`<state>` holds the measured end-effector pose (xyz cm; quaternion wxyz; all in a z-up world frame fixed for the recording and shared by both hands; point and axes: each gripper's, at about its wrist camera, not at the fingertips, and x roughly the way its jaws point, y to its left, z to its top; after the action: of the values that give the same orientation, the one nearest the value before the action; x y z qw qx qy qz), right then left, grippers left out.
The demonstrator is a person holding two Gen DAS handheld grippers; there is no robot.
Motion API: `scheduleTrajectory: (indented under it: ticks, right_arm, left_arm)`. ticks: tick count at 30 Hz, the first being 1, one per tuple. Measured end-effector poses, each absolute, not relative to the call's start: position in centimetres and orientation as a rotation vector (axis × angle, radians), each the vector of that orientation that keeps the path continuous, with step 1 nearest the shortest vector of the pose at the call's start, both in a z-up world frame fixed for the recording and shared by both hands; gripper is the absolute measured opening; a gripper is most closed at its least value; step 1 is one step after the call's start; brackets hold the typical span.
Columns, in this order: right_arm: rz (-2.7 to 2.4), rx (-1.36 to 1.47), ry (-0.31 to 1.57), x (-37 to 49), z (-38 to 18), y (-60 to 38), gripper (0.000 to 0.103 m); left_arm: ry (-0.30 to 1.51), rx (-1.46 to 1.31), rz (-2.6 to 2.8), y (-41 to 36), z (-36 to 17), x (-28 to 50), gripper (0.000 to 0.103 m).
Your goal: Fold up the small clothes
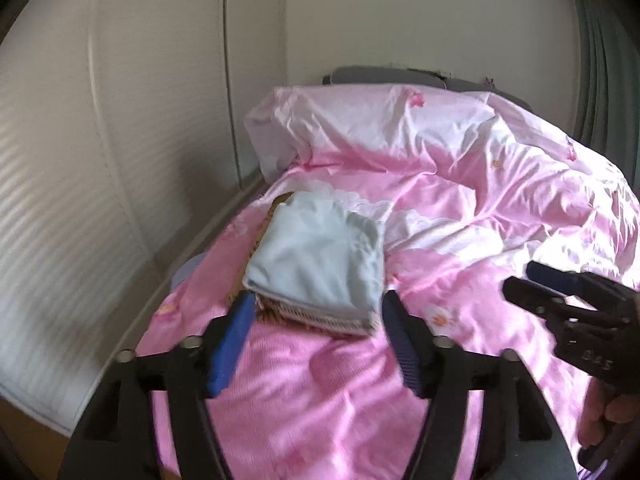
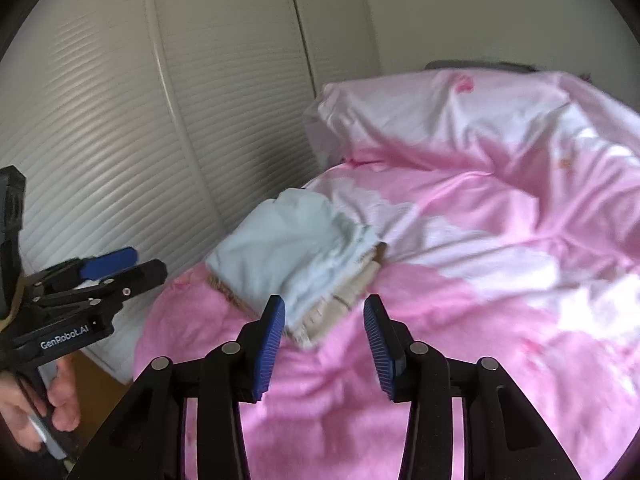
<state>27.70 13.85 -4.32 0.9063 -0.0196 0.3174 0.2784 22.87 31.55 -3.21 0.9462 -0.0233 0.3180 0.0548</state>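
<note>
A folded pale blue garment [image 1: 320, 256] [image 2: 288, 256] lies on top of a small stack of folded clothes [image 1: 320, 318] on the pink bed. My left gripper [image 1: 318, 300] stands open just short of the stack's near edge, nothing between its blue pads. My right gripper [image 2: 324, 308] is open too, its tips at the stack's near corner, with no cloth gripped. Each gripper shows at the edge of the other's view: the right gripper [image 1: 524, 280] with a hand, the left gripper [image 2: 148, 264] with a hand.
A pink duvet [image 1: 460, 220] covers the bed, rumpled and piled at the right. A pale pink pillow [image 1: 360, 120] lies at the head. White slatted wardrobe doors [image 2: 120, 140] stand close along the bed's left side. A strip of wooden floor [image 2: 100, 376] shows between them.
</note>
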Motion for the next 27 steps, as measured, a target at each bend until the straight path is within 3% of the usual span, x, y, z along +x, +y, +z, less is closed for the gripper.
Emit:
scheduleTrajectory:
  ticks: [3, 7, 11, 19, 22, 27]
  right_arm:
    - [0.519, -0.047, 0.604, 23.4, -2.6, 9.9, 0.061]
    - [0.416, -0.053, 0.540, 17.9, -0.2, 4.2, 0.067]
    - [0.291, -0.041, 0.479, 12.3, 1.9, -2.5, 0.082]
    - [0.063, -0.003, 0.447, 3.4, 3.3, -15.2, 0.085]
    - [-0.014, 0.018, 0.444, 0.6, 3.2, -19.0, 0.092]
    - [-0.089, 0.048, 0.446, -3.2, 3.0, -23.0, 0.093]
  left_arm:
    - [0.623, -0.038, 0.102, 28.0, -2.3, 19.1, 0.075]
    - [0.612, -0.044, 0.046, 22.8, -1.4, 15.0, 0.077]
    - [0.590, -0.023, -0.018, 17.0, -0.5, 11.2, 0.088]
    - [0.547, 0.041, -0.167, 6.1, 1.1, 5.0, 0.102]
    - [0.551, 0.042, -0.197, 3.5, 1.1, 3.5, 0.103]
    - [0.551, 0.035, -0.211, 1.3, 1.4, 1.0, 0.103]
